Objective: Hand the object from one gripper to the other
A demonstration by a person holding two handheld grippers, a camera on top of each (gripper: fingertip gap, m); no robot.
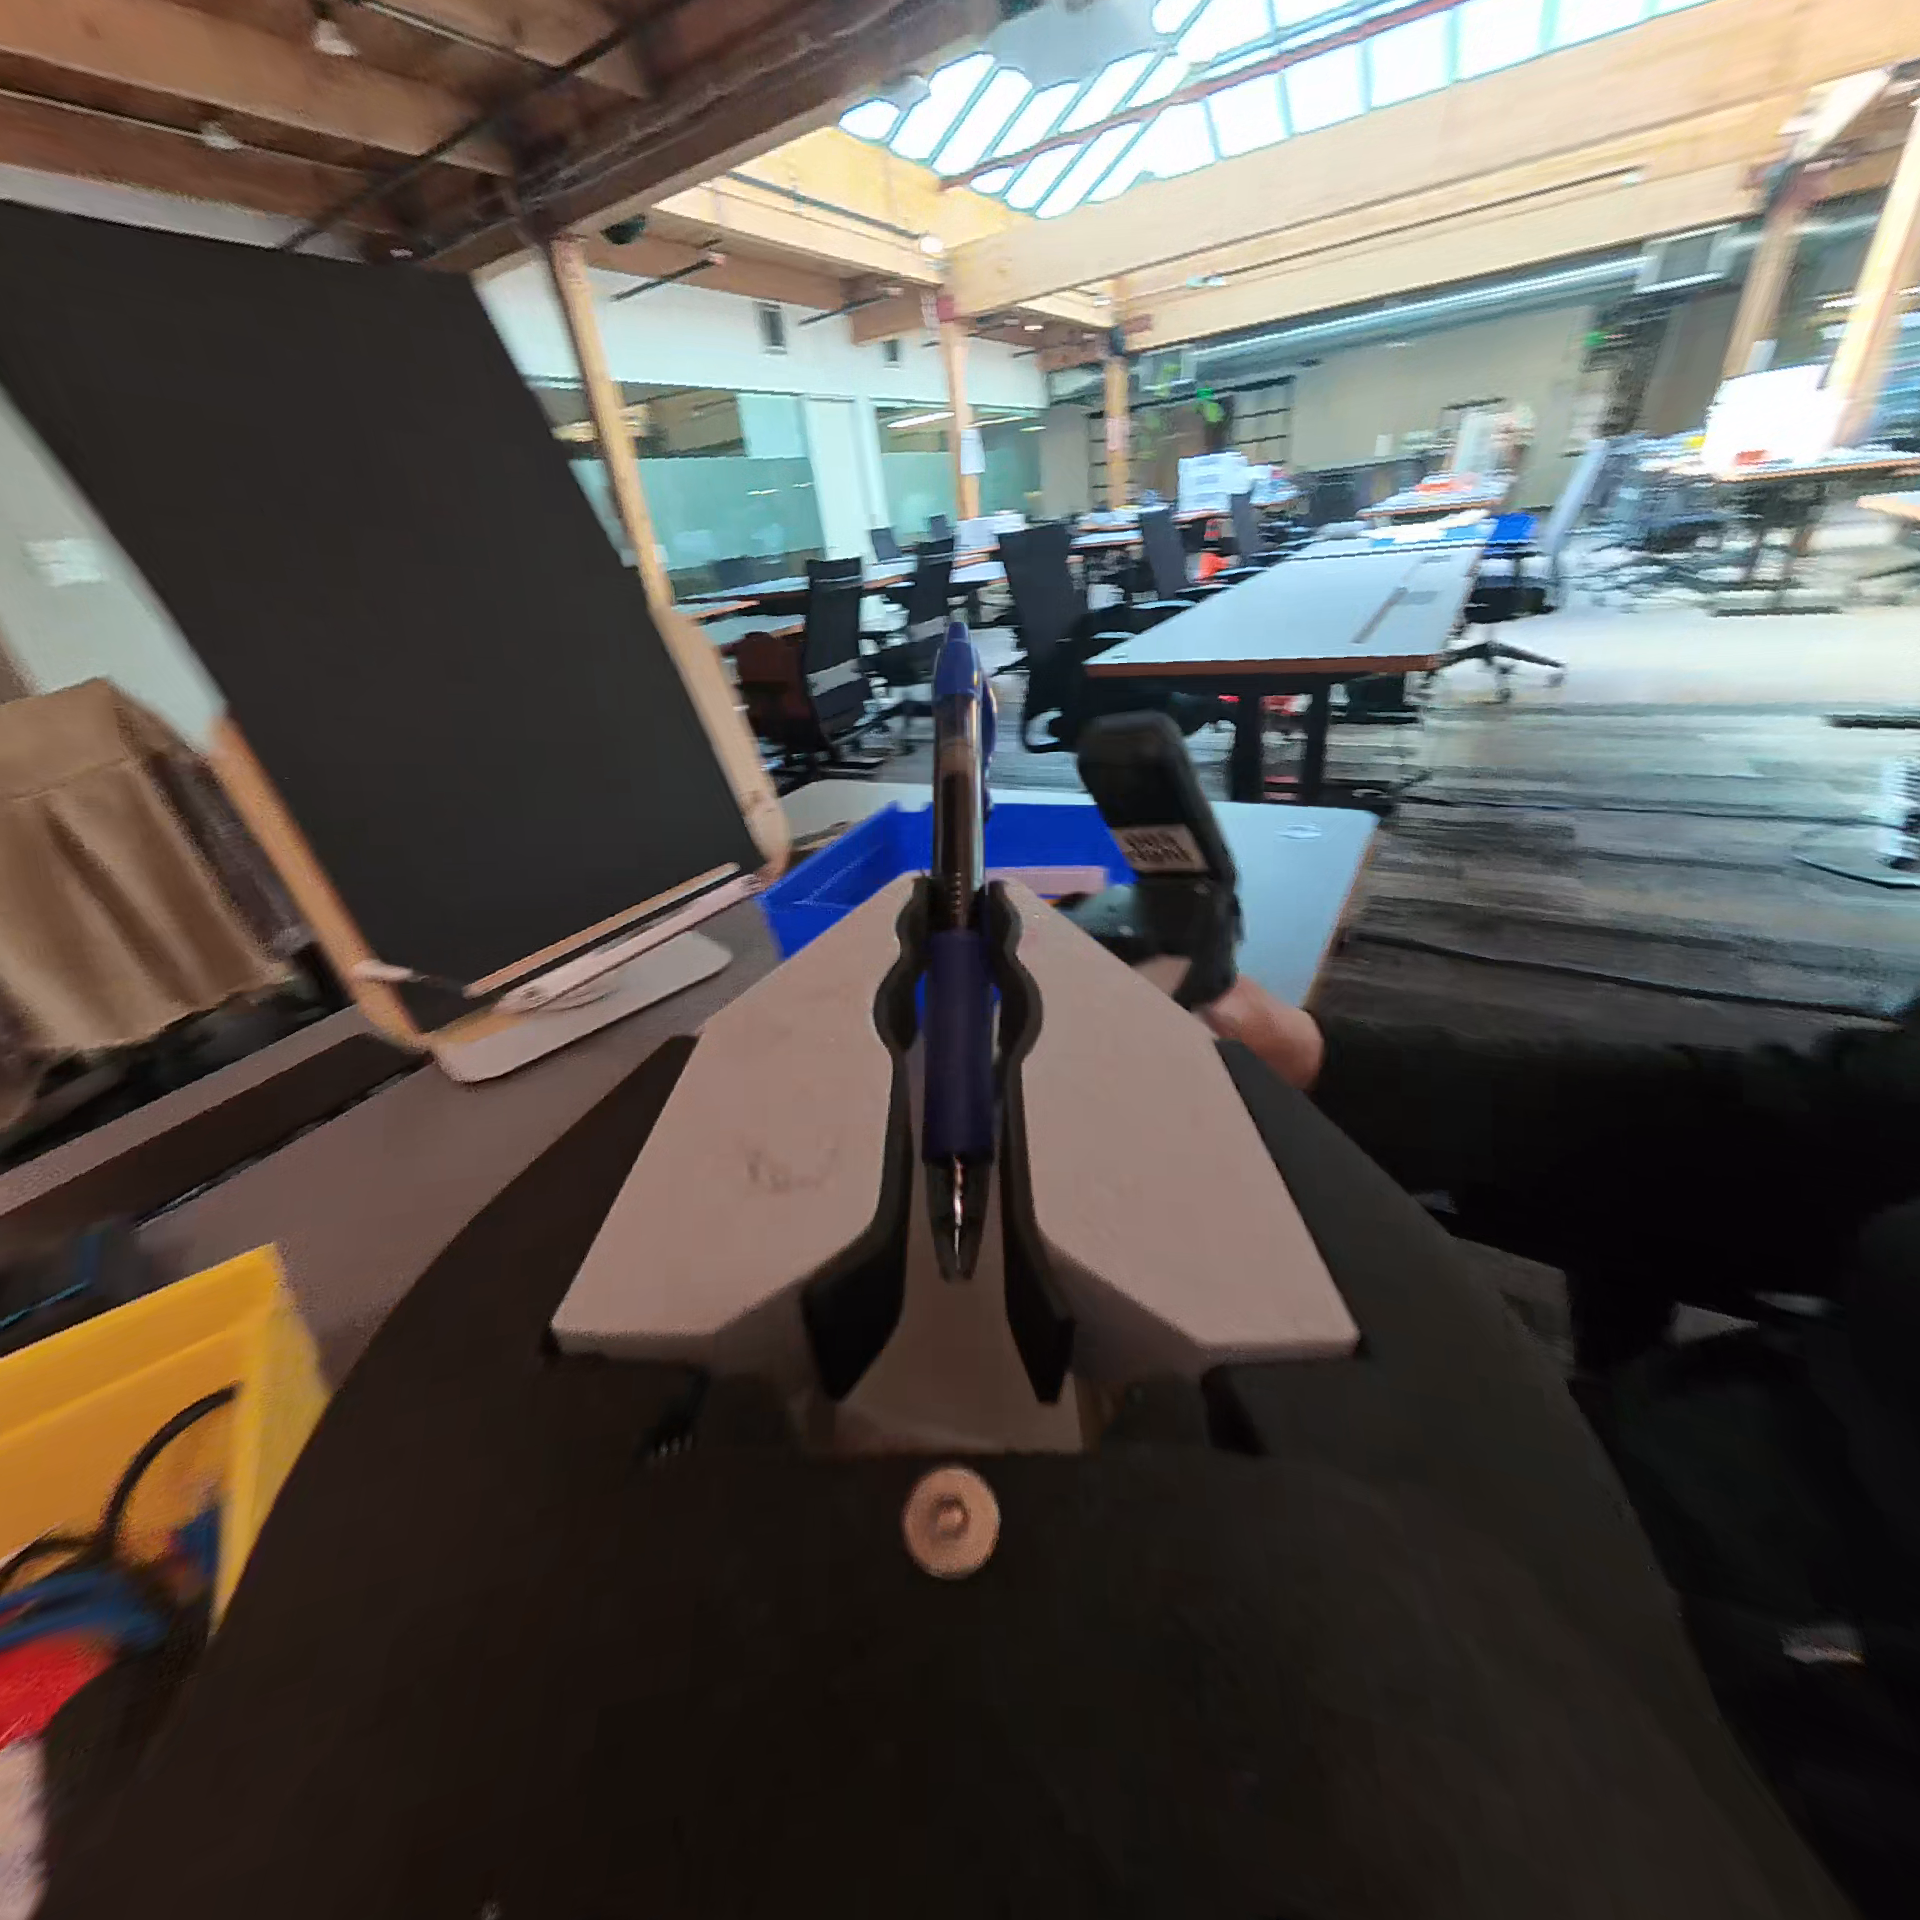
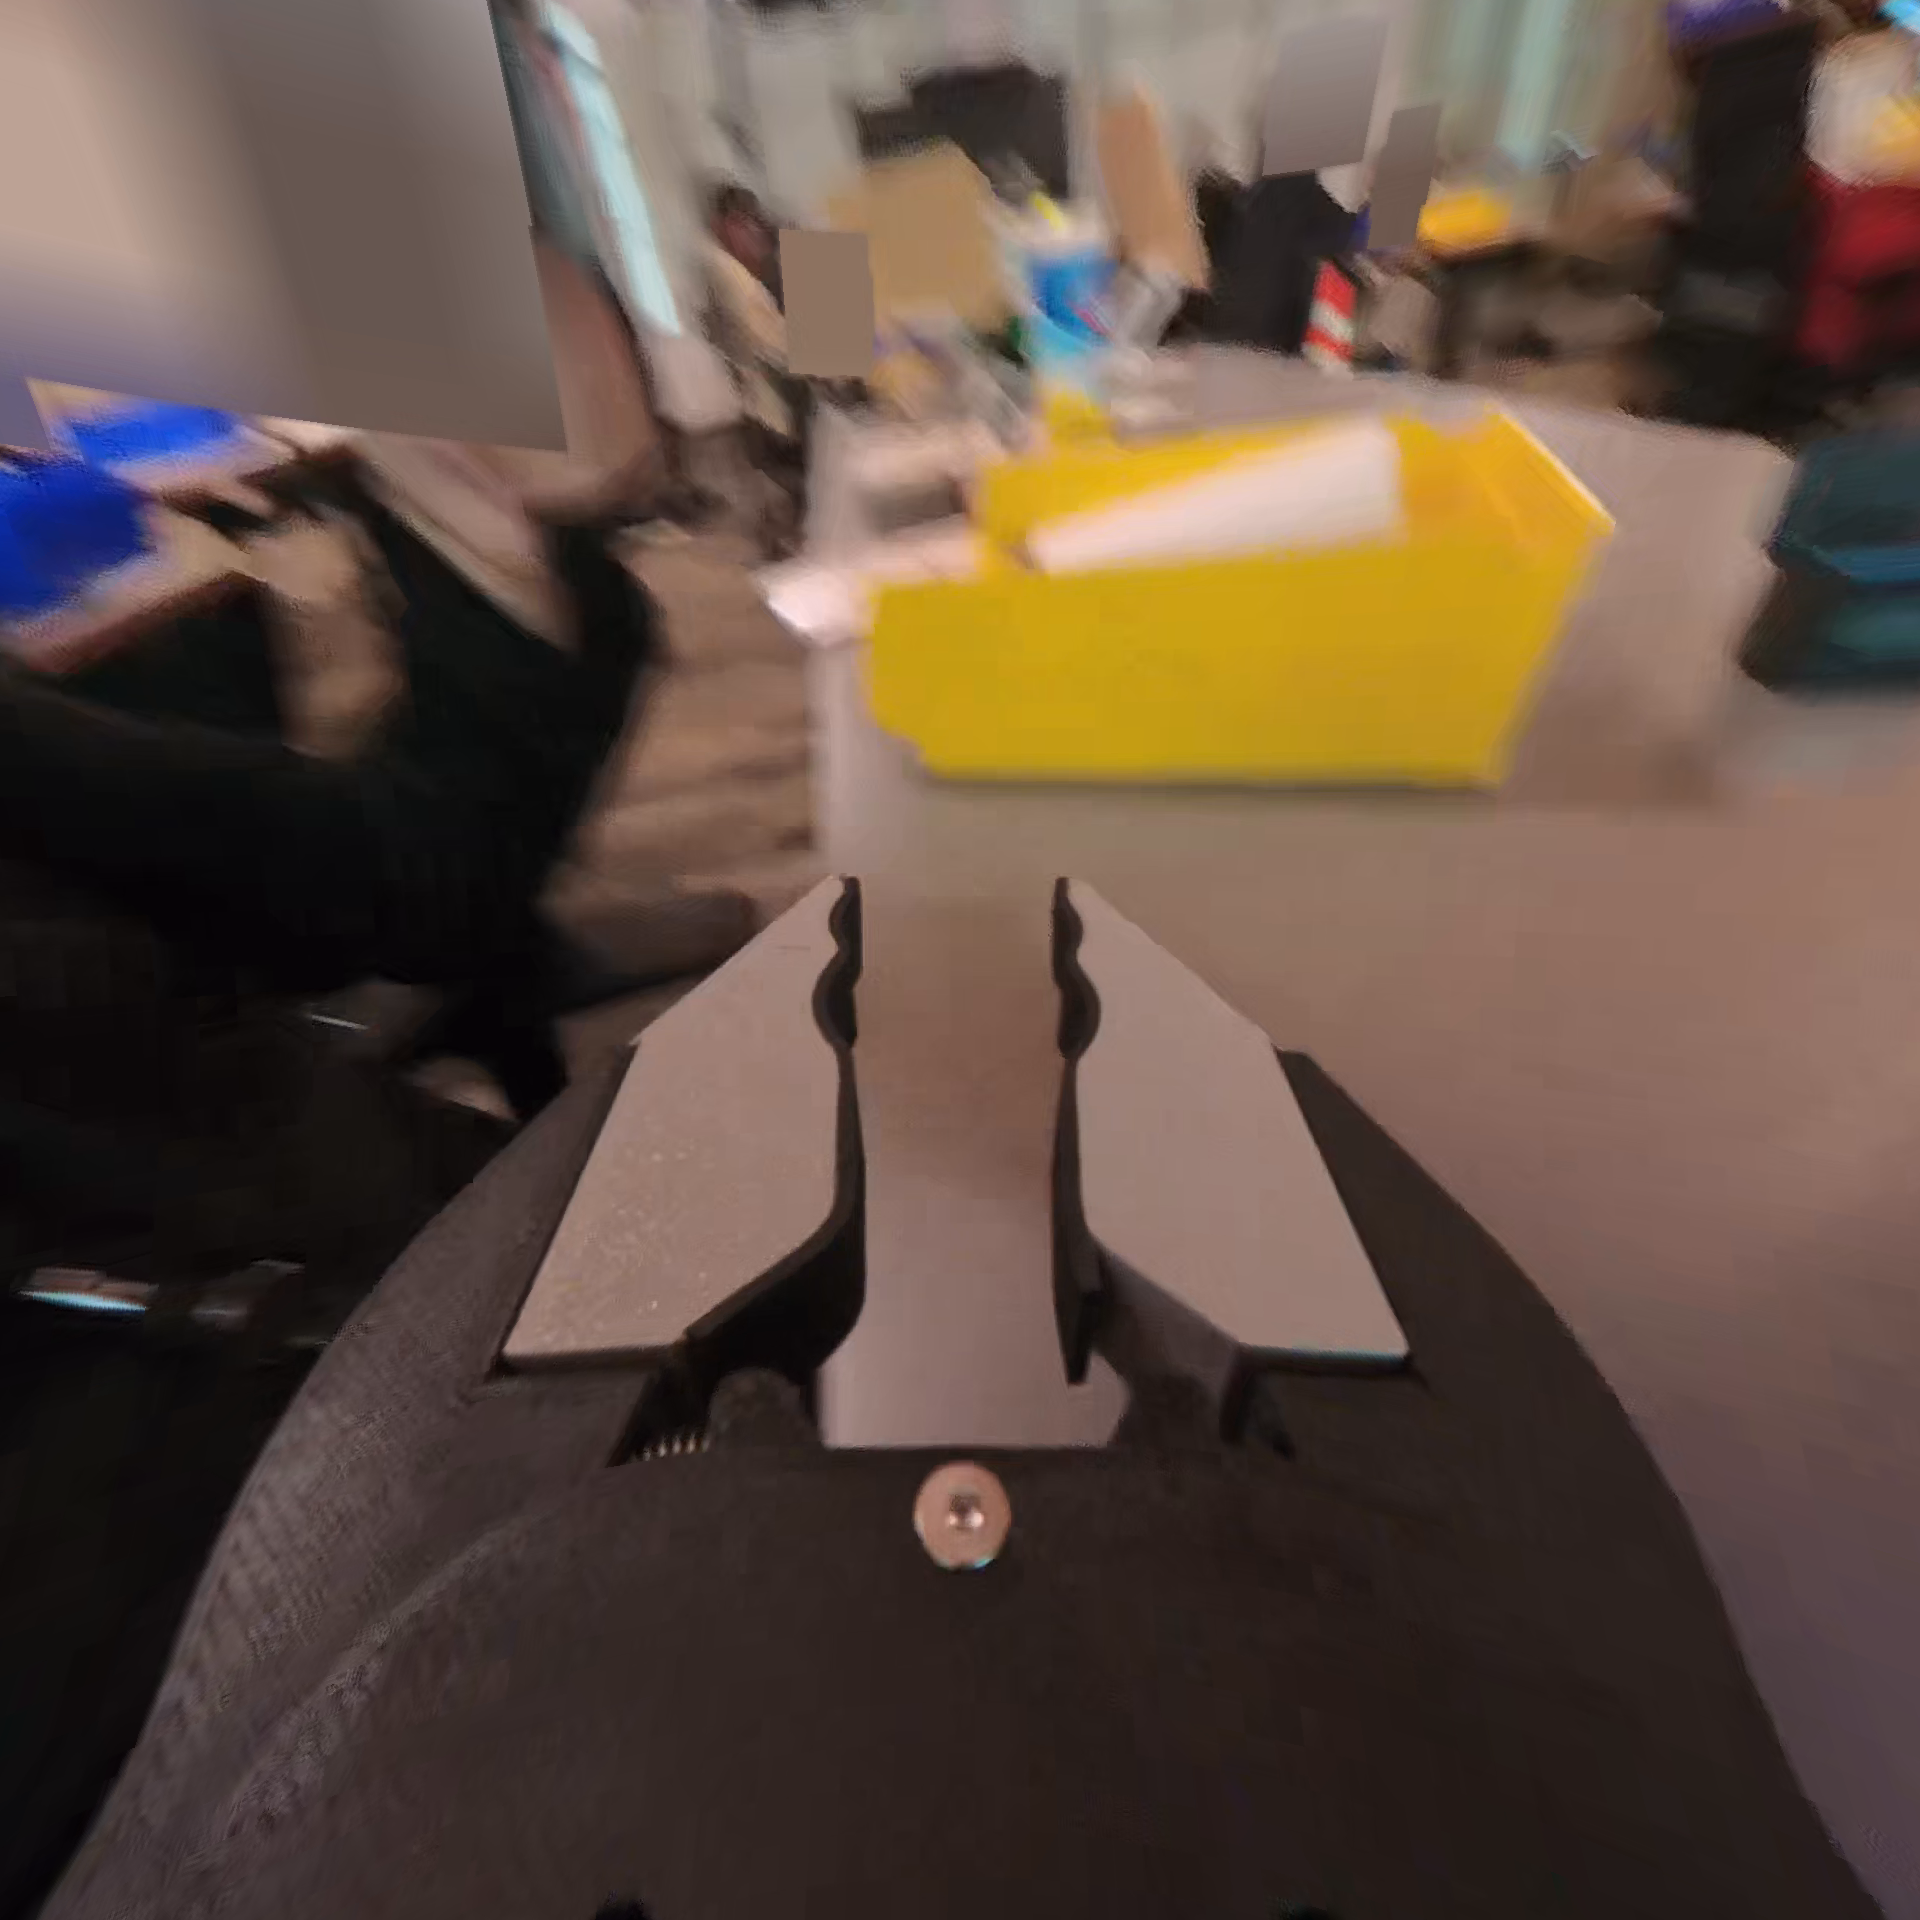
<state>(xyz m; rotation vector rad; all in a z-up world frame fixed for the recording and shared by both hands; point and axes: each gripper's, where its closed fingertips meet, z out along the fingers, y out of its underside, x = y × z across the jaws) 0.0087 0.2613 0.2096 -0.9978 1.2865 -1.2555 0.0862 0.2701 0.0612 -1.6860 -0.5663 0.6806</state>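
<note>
Between the left gripper's (image 1: 957,935) closed fingers a blue pen (image 1: 957,831) stands clamped by its grip, so the right gripper (image 2: 956,904), empty and spread, should probably take the exposed upper barrel squarely before any release.

A blue bin (image 1: 842,883) sits beside a tilted black board (image 1: 343,582); a yellow bin (image 2: 1195,665) holds a white roll (image 2: 1216,509).

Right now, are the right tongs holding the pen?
No. The right tongs are open and empty; the left tongs grip the pen.
</note>
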